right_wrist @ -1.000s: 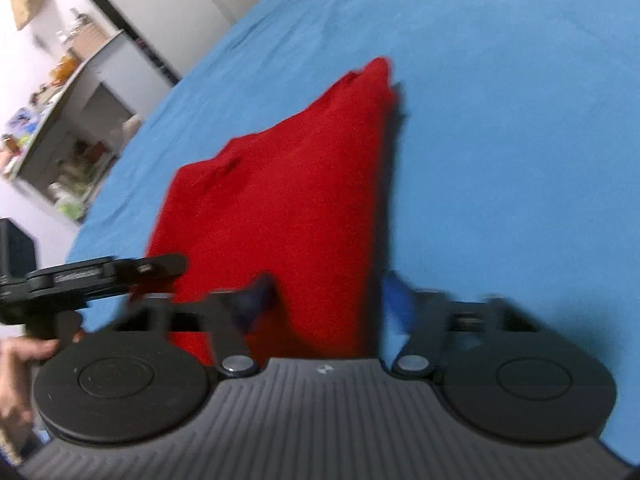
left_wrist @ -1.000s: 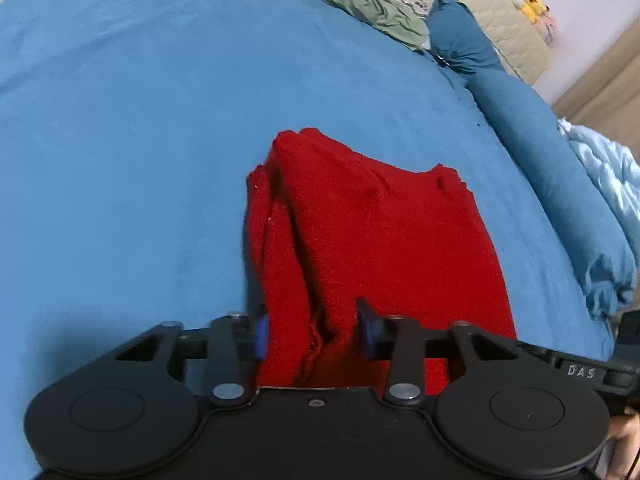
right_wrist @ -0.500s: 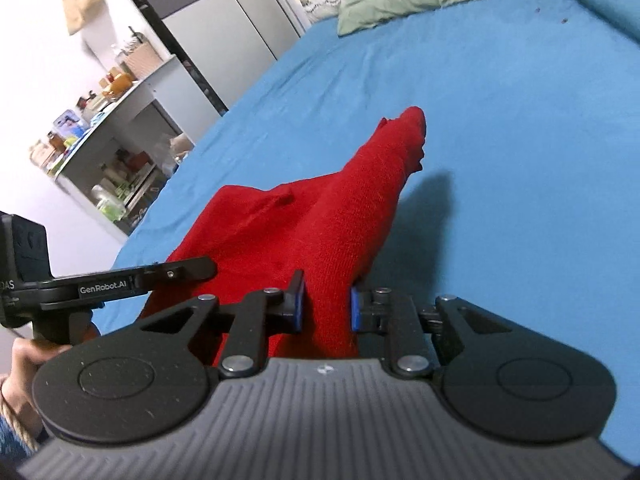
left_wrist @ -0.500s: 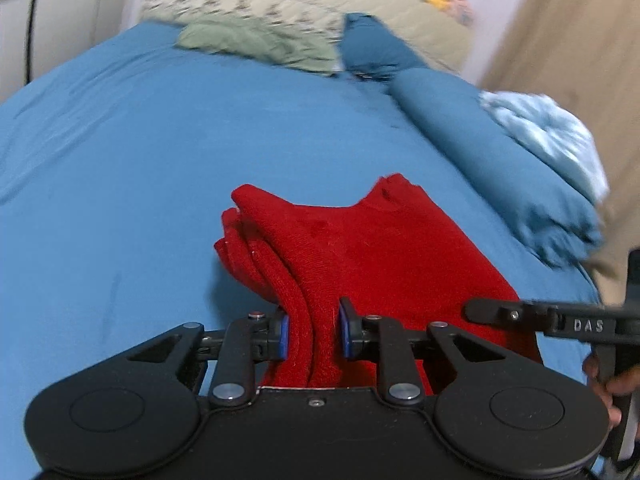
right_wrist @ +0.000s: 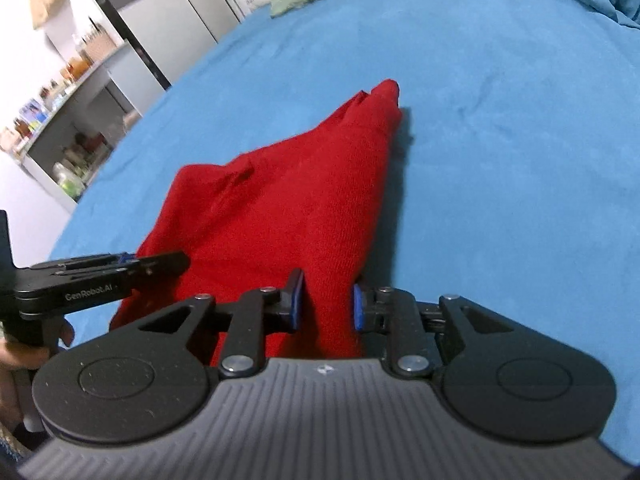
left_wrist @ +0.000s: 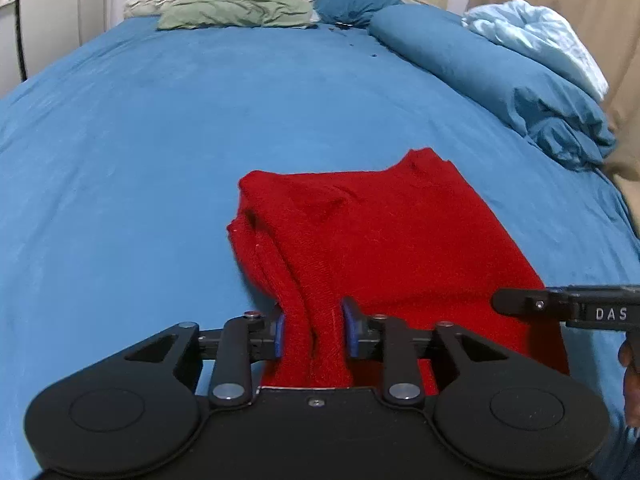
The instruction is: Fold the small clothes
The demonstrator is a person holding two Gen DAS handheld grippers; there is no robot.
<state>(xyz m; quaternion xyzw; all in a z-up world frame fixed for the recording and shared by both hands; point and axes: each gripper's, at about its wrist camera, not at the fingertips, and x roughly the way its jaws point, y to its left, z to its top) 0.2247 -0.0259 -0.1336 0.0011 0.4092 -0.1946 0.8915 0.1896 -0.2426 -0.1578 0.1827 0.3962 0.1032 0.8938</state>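
Red garment [left_wrist: 392,240], part-folded on blue bed [left_wrist: 160,140]: left tool [left_wrist: 312,334] and right tool [right_wrist: 326,306] each pinch a near corner; lift both evenly, keeping the edge taut.

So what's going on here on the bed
A person is folding a red knit garment on a bed with a blue sheet, using a pair of handheld tongs in each hand. The left tongs are shut on a bunched edge of the garment, and the right tongs are shut on another part of its near edge. The garment looks partly folded, its far end resting on the sheet. Pillows and a rolled duvet lie farther off.
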